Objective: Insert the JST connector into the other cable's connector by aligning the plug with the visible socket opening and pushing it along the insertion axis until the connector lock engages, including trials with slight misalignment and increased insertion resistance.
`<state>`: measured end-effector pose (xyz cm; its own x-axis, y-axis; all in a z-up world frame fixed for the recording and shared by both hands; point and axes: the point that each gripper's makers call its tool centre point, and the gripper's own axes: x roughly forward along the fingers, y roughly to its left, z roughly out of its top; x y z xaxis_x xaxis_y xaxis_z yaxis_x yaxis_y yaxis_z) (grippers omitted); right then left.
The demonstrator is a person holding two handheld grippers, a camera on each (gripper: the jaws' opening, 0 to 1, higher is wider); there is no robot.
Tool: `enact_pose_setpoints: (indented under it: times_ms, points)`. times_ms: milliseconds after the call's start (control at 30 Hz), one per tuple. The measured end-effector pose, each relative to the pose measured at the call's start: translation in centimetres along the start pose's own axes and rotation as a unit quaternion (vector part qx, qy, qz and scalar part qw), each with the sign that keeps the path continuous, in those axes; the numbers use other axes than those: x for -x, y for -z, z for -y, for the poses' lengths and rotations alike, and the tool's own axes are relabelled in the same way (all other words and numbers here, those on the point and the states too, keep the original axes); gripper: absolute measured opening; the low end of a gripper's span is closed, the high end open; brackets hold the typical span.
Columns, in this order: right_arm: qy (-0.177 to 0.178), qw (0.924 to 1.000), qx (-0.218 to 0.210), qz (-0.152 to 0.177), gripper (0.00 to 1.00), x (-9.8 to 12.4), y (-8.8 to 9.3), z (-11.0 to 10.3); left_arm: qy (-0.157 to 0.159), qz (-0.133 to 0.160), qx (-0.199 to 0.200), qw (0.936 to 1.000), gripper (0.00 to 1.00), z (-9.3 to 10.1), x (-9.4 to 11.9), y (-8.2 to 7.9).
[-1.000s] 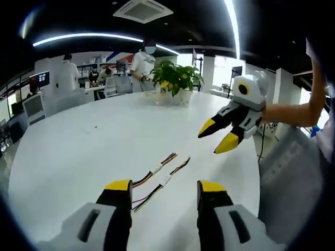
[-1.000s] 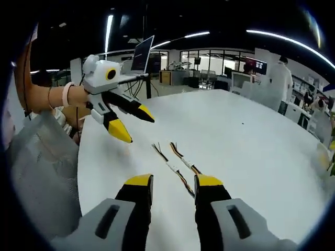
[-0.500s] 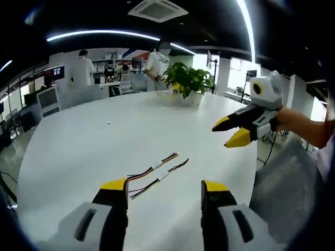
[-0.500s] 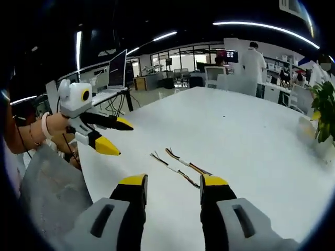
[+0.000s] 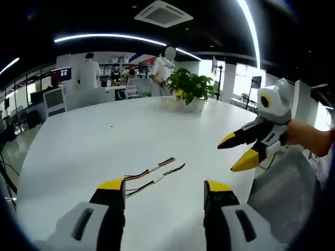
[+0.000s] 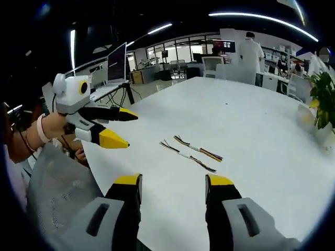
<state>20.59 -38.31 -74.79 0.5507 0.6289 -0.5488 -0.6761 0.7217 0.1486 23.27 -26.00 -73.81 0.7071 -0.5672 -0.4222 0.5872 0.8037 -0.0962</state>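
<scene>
two cables (image 5: 152,175) (image 6: 192,154) laid side by side near the table (image 5: 94,136) (image 6: 251,120) edge | left gripper (image 5: 164,189) (image 6: 115,127) held wide, empty | right gripper (image 6: 173,184) (image 5: 242,152) held wide, empty

Smooth matt white table (image 5: 94,141); glossy yellow-tipped black plastic tool (image 5: 164,191).

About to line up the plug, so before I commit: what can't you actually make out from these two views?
- Two cables on the white table: the connectors are too small in both views to tell plug from socket, or which way the opening faces.
- Wire colours and pin count: too small and blurred.
- Potted plant: cut off by the right gripper view's edge.
- Left gripper and right gripper: bodies cut off by the bottom edge.
</scene>
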Motion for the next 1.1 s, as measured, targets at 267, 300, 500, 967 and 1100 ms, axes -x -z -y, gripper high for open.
enact_pose_setpoints:
  times_ms: [267,300,500,967,1100]
  points:
    - [0.012,0.9996,-0.023,0.011,0.54,0.6,0.3,-0.3,-0.022,0.026,0.044,0.9984,0.68,-0.2,1.4,-0.3]
    - [0.013,0.9995,-0.027,0.013,0.55,0.6,0.4,-0.5,-0.024,0.031,0.045,0.9982,0.68,0.0,1.6,-0.4]
    - [0.004,0.999,-0.036,0.025,0.62,0.7,0.5,-1.9,-0.024,0.055,0.053,0.9968,0.72,1.1,2.2,-1.3]
    - [-0.027,0.9971,-0.037,0.062,0.81,0.5,0.0,-4.5,-0.02,0.05,0.025,0.9983,0.79,3.2,1.4,0.0]
    - [-0.02,0.9969,-0.045,0.061,0.86,0.7,0.2,-3.9,-0.026,0.055,0.028,0.9978,0.83,2.8,1.4,0.2]
